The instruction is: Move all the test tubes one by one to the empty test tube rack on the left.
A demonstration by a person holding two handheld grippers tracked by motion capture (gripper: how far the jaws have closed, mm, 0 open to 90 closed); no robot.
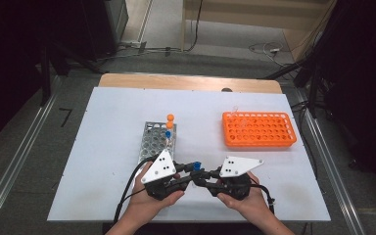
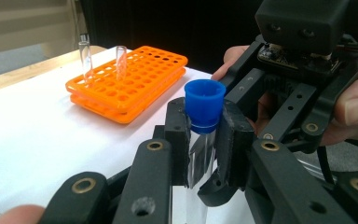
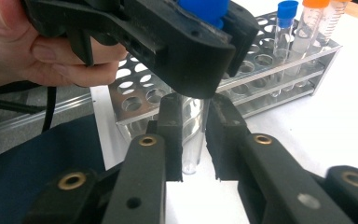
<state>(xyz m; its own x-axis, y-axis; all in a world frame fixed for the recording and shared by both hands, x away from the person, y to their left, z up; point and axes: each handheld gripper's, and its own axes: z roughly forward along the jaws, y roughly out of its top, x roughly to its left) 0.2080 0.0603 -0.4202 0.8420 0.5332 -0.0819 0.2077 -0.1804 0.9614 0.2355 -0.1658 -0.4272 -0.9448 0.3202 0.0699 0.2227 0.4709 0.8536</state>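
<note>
The blue-capped tube [image 2: 204, 135] is gripped just under its cap by the left gripper [image 2: 205, 140] and lower down by the right gripper [image 3: 193, 135], in front of the metal rack [image 1: 159, 139]. Uncapping and placement in the orange rack [image 1: 258, 129] appear to be left.

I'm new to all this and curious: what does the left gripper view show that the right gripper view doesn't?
Left gripper view: the orange rack with two clear tubes standing in it. Right gripper view: the metal rack holding capped tubes, one blue cap and orange ones. Both share the blue-capped tube, clamped by the left gripper near the cap and by the right gripper lower down.
</note>
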